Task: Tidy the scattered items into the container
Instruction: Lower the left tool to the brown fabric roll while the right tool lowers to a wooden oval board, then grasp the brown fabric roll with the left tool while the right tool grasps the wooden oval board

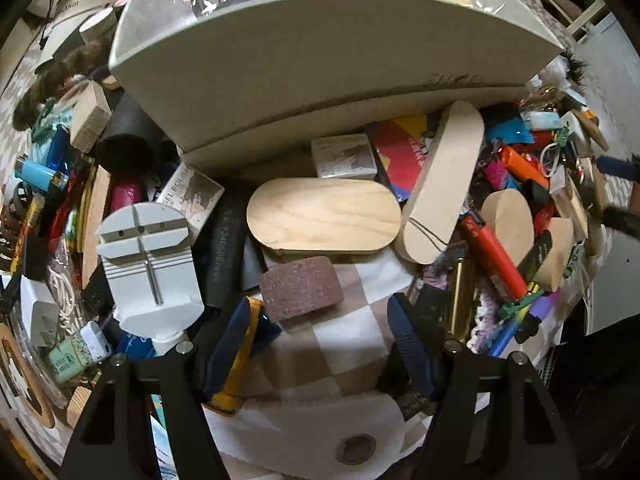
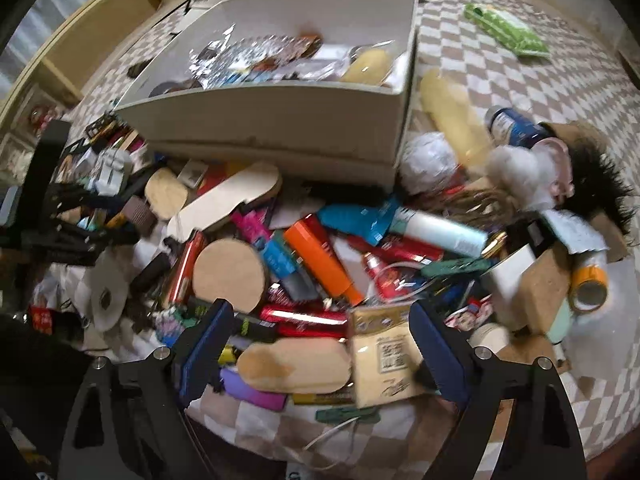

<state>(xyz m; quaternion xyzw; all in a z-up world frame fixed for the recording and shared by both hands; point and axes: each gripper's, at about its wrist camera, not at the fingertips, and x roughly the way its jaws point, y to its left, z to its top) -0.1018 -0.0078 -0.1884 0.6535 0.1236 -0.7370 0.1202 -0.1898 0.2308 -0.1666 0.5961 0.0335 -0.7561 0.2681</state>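
left gripper [image 1: 320, 344] agape, right gripper [image 2: 320, 356] agape over blurred clutter, container [image 2: 280, 128] floor hidden

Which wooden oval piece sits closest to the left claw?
The flat-lying oval wood block, just beyond the left claw. The other long oval leans tilted against the container, further right.

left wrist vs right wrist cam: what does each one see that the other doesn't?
Left wrist only: the grey watch-link tool close up, and the brown abrasive block lying just ahead of the open left gripper.

Right wrist only: the green packet on the checkered cloth, the tape roll, and the right gripper open over a beige packet.

Both: the white container, the orange lighter and the round wooden disc.
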